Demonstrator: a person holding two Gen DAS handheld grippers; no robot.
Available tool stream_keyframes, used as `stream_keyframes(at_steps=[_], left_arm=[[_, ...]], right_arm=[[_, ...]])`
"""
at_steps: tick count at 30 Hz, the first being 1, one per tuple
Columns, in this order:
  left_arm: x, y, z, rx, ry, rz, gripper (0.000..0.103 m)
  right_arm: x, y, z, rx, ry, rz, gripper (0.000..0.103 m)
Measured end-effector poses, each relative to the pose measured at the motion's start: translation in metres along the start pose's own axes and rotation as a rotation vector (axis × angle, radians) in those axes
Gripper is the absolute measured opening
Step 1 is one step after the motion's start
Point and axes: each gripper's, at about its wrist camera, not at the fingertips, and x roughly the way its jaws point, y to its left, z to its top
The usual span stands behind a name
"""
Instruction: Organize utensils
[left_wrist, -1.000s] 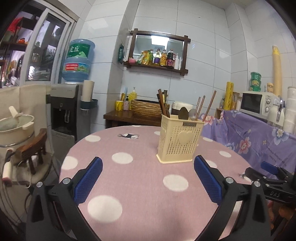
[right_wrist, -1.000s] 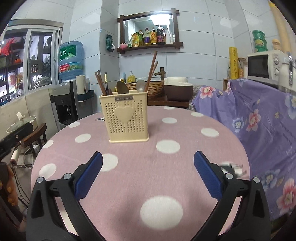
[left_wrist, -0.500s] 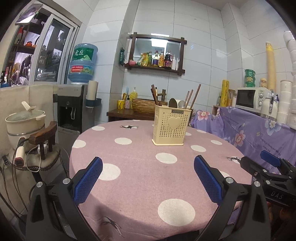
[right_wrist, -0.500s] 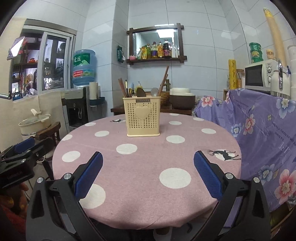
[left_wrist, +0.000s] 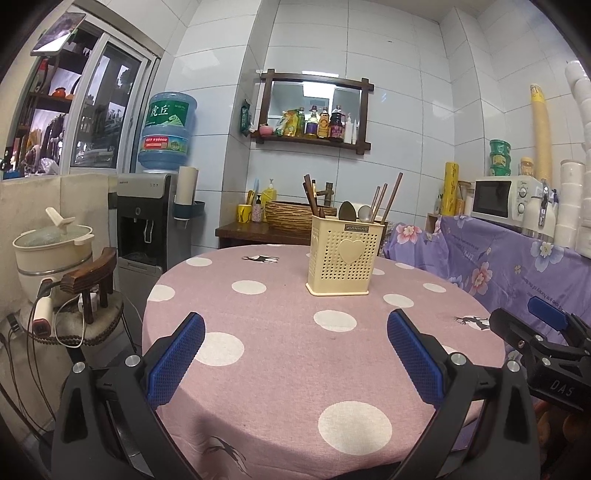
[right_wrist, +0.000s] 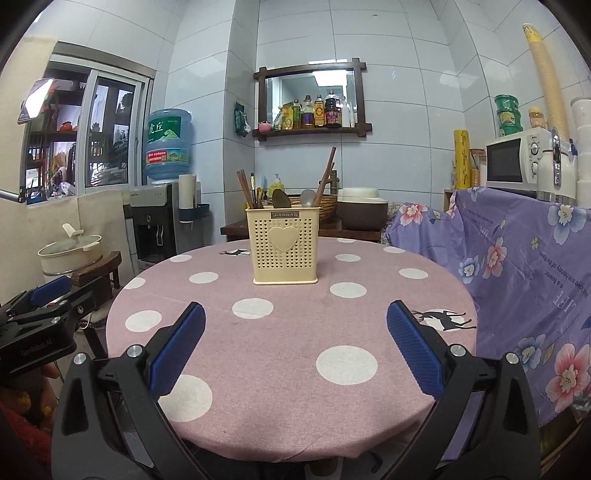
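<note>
A cream perforated utensil holder (left_wrist: 343, 254) with a heart on its front stands upright on the round pink polka-dot table (left_wrist: 280, 354); it also shows in the right wrist view (right_wrist: 284, 245). Brown chopsticks (left_wrist: 389, 197) and two spoons (left_wrist: 347, 211) stand inside it. My left gripper (left_wrist: 295, 332) is open and empty, low over the table's near edge, well short of the holder. My right gripper (right_wrist: 295, 325) is open and empty, likewise near the front edge. Each gripper shows at the side of the other's view.
A purple floral cloth (right_wrist: 517, 266) covers a counter at the right with a microwave (left_wrist: 502, 197). A water dispenser (left_wrist: 147, 218), a pot (left_wrist: 51, 247) and a wooden chair (left_wrist: 92, 280) stand at the left. A side table with a woven basket (left_wrist: 288, 216) is behind.
Both grippers have pulled back from the holder toward the table's near edge. The holder looks smaller and farther. Both stayed open and empty.
</note>
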Motion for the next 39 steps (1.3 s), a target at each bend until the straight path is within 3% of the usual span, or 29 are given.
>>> stream_keyframes(at_steps=[39], left_arm=[[0.003,0.012,0.004,-0.07,0.048,0.012,0.098]], right_arm=[[0.001,0.002,-0.005,-0.001,0.007,-0.008,0.097]])
